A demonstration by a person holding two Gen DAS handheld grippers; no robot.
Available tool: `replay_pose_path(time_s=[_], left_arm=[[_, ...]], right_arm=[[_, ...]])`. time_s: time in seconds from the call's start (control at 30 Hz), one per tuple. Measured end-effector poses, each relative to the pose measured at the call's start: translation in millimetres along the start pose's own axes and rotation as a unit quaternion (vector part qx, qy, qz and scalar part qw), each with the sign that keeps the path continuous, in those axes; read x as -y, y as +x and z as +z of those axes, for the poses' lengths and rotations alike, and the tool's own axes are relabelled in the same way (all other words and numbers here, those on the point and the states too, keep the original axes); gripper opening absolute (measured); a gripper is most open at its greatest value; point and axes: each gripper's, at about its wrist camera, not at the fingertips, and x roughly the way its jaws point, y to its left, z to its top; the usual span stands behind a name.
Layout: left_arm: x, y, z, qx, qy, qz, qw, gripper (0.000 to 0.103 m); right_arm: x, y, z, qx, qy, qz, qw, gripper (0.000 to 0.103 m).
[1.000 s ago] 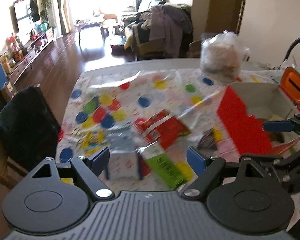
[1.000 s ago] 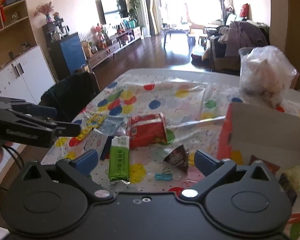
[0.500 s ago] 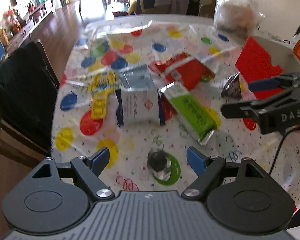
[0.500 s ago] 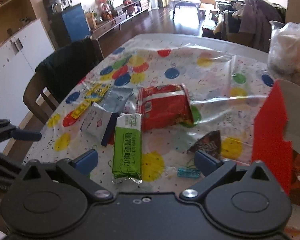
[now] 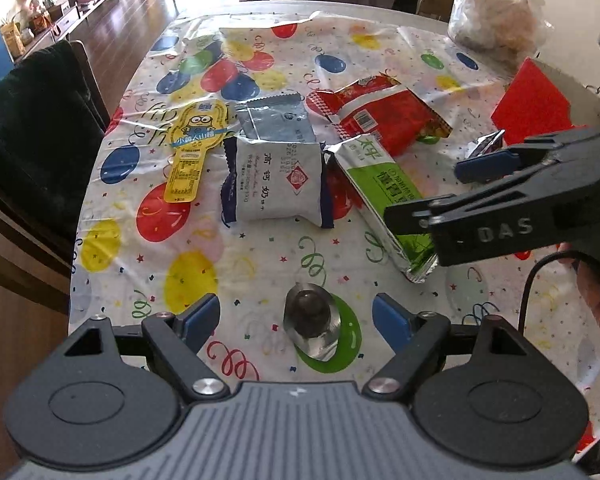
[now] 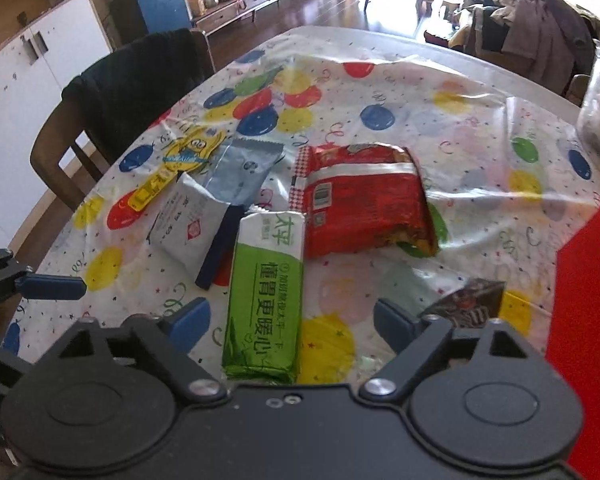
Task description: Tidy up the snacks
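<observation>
Balloon-print tablecloth (image 5: 188,276), snacks strewn across. Left gripper (image 5: 296,316): jaws spread, closing, foil-wrapped chocolate (image 5: 310,314) lying between the pads, untouched. Right gripper (image 6: 292,320): jaws spread, closing, near end of green biscuit pack (image 6: 266,292) between them, no contact. Beyond: white milk-tablet pouch (image 5: 278,186), red snack bag (image 5: 384,114), yellow Minion packet (image 5: 194,144). Red box (image 6: 588,320) at right.

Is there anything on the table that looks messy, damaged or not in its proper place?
Yes. The snacks lie scattered and overlapping: the white milk packet rests on the grey packet, and the green cracker pack lies askew beside the red bag. The plastic table cover is wrinkled. I see nothing spilled.
</observation>
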Motion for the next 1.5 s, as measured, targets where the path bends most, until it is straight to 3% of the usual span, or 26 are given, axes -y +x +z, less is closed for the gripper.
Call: replay_pose_path(time_s=[0.17,0.43,0.57,0.87,1.03,1.5], left_arm=[[6.7,7.9,-2.7,-0.007,0.012,0.006,0.9999,0.060],[17.1,14.1,-8.0,-0.012,0.033,0.009,0.9993,0.041],[18.0,13.9,-8.7,-0.010,0.036,0.013,0.9992,0.034],[14.0,12.4,-8.8,-0.014,0.024,0.007,0.9996,0.032],[12.0,4.9,-7.2,-0.013,0.018,0.003,0.9998,0.032],[11.2,-34.1,2.4,0.012,0.005,0.000,0.9999,0.032]], right_arm=[[-8.5,11.0,3.1,-0.008,-0.016,-0.002,1.000,0.073],[-16.1,20.3,1.7,-0.015,-0.035,-0.017,0.999,0.058],[-20.0,20.5,0.1,-0.017,-0.043,-0.015,0.999,0.042],[-18.5,7.5,-3.3,-0.007,-0.027,-0.017,0.999,0.041],[-10.5,-11.2,-12.3,-0.004,0.010,0.010,1.000,0.041],[9.4,-78.0,-37.4,0.022,0.064,0.011,0.998,0.041]])
